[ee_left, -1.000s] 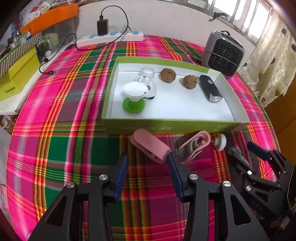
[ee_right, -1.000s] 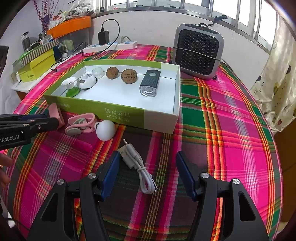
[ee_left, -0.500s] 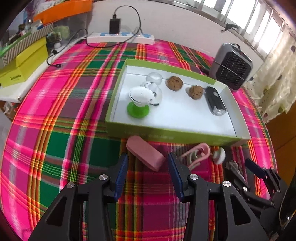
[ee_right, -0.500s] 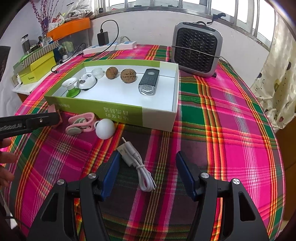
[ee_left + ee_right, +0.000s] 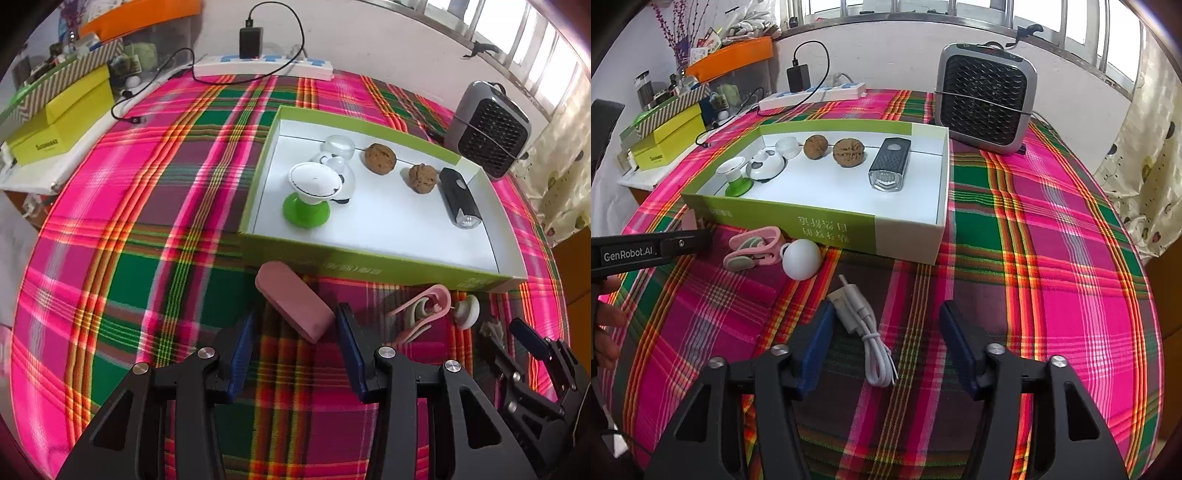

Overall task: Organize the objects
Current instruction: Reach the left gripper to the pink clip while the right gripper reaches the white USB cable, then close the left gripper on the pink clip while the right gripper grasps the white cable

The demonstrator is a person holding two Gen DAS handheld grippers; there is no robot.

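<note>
A pink oblong block (image 5: 295, 306) lies on the plaid cloth just in front of the green box (image 5: 369, 260). My left gripper (image 5: 295, 332) is open, and the block's near end sits between its fingertips. A coiled white USB cable (image 5: 864, 325) lies between the jaws of my right gripper (image 5: 886, 332), close to the left finger (image 5: 816, 343). Those jaws are closing but do not press on the cable. A pink clip (image 5: 753, 251) and a white ball (image 5: 801, 258) rest against the box (image 5: 812, 221) front.
The box holds a green-footed white cup (image 5: 310, 188), a white round gadget (image 5: 764, 166), a clear lid (image 5: 338, 146), two walnuts (image 5: 380, 157) and a black lamp (image 5: 460, 203). A grey heater (image 5: 986, 99), a power strip (image 5: 262, 66) and a yellow box (image 5: 59, 122) stand around the table's far edge.
The left gripper has rolled a little, so the box looks tilted, and the pink block sits slightly deeper between its fingertips. The right jaws have narrowed slightly around the cable.
</note>
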